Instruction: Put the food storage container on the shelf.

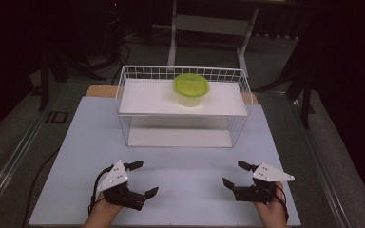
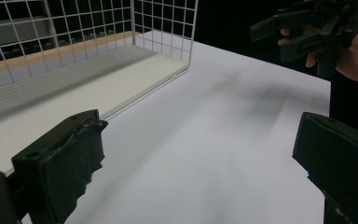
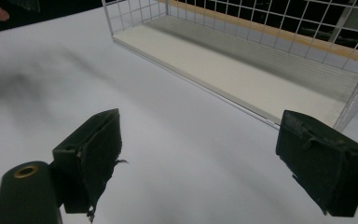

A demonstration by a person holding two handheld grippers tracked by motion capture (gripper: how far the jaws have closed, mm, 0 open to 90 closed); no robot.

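A small tub with a yellow-green lid stands on the upper shelf of a white wire rack at the back of the white table. My left gripper rests near the front left edge, open, nothing between its jaws. My right gripper rests near the front right, also open and empty. In the left gripper view the rack's lower shelf lies ahead to the left, and the right gripper shows at the top right. In the right gripper view the lower shelf runs across the top.
The white tabletop lies bare between the grippers and the rack. The rack's lower shelf holds nothing. A white frame stand and dark floor lie behind the table. Cables trail on the left floor.
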